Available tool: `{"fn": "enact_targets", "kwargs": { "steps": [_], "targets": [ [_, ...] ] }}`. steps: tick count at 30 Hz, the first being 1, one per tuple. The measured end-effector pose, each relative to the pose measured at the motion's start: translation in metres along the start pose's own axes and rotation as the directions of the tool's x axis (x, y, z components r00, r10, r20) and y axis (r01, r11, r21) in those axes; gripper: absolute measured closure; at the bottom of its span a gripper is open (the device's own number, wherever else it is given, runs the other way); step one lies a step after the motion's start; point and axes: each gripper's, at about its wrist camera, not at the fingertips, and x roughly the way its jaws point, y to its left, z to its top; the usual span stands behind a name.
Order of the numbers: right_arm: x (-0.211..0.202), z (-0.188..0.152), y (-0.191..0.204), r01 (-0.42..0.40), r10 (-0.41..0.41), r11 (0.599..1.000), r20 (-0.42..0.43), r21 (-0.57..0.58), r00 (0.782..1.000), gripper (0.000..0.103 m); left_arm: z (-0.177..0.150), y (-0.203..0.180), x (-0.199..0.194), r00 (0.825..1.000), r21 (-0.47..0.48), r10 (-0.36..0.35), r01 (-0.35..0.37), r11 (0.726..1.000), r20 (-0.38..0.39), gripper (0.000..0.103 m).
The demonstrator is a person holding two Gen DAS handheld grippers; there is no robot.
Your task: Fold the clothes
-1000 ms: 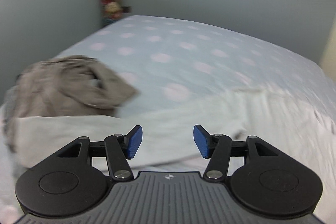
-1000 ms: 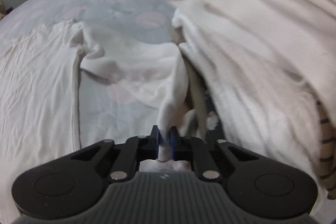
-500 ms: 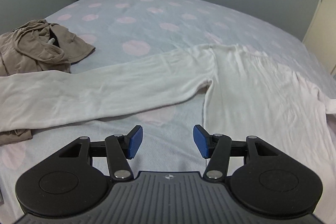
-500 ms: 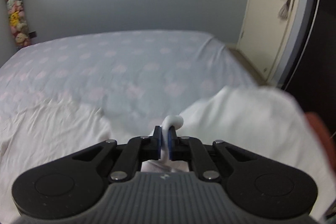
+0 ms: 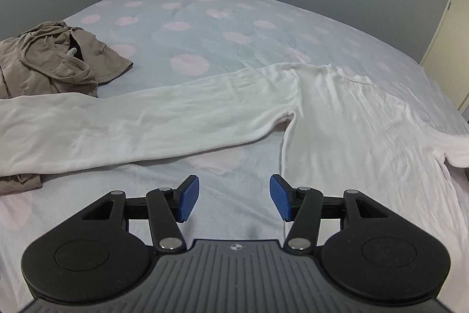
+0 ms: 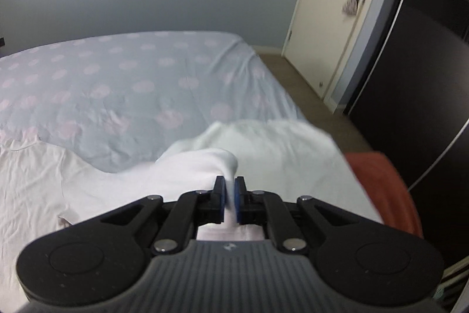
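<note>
A white long-sleeved shirt (image 5: 346, 119) lies spread flat on the bed, its left sleeve (image 5: 140, 119) stretched out to the left. My left gripper (image 5: 233, 201) is open and empty, low over the bed just in front of the shirt's side edge. My right gripper (image 6: 230, 203) is shut on a fold of the shirt's right sleeve (image 6: 222, 166), holding it near the bed's right edge. The shirt body (image 6: 38, 184) lies to the left in the right wrist view.
The bed (image 5: 222, 19) has a pale blue sheet with pink dots. A crumpled brown garment (image 5: 52, 60) lies at the left. A white towel-like cloth (image 6: 281, 148) and something orange-red (image 6: 384, 187) lie at the bed's right edge. A door (image 6: 328, 19) stands beyond.
My right gripper has pulled the sleeve out of the clothes pile toward the bed's right edge. My left gripper has drawn back and the shirt now lies spread out before it.
</note>
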Motion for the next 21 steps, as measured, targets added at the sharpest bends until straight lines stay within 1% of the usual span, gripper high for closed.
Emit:
{"fn": "enact_targets", "kwargs": {
  "steps": [3,5,8,10,12,17,19,21],
  "targets": [
    [0.011,-0.008,-0.011,0.019,-0.019,0.999,-0.001,0.034,1.0,0.09,0.0,0.001,0.001,1.0,-0.012,0.007,-0.007,1.0,-0.005,0.051],
    [0.009,-0.007,-0.019,0.033,-0.034,0.998,0.017,0.048,0.999,0.075,-0.001,0.001,0.003,1.0,-0.01,0.012,-0.012,1.0,-0.014,0.051],
    [0.004,-0.003,-0.031,0.045,-0.049,0.996,0.05,0.077,0.998,0.065,-0.002,-0.001,0.005,1.0,0.005,0.015,-0.015,1.0,-0.026,0.051],
    [-0.005,-0.003,-0.039,0.038,-0.047,0.993,0.075,0.11,0.996,0.062,-0.003,-0.003,0.006,0.999,0.015,0.018,-0.017,1.0,-0.031,0.051],
    [-0.01,-0.006,-0.048,0.016,-0.029,0.988,0.081,0.151,0.996,0.062,-0.003,-0.004,0.007,0.999,0.02,0.019,-0.018,1.0,-0.035,0.051],
    [-0.014,-0.023,-0.063,-0.063,0.055,0.964,0.04,0.257,0.998,0.062,-0.004,-0.004,0.008,0.999,0.022,0.021,-0.021,1.0,-0.041,0.051],
    [-0.012,-0.031,-0.063,-0.088,0.082,0.958,0.034,0.273,0.996,0.062,-0.004,-0.004,0.008,0.999,0.023,0.023,-0.022,0.999,-0.043,0.051],
    [-0.006,-0.038,-0.06,-0.087,0.084,0.959,0.023,0.269,0.996,0.062,-0.004,-0.005,0.008,0.999,0.026,0.026,-0.025,0.999,-0.046,0.051]
  ]
}}
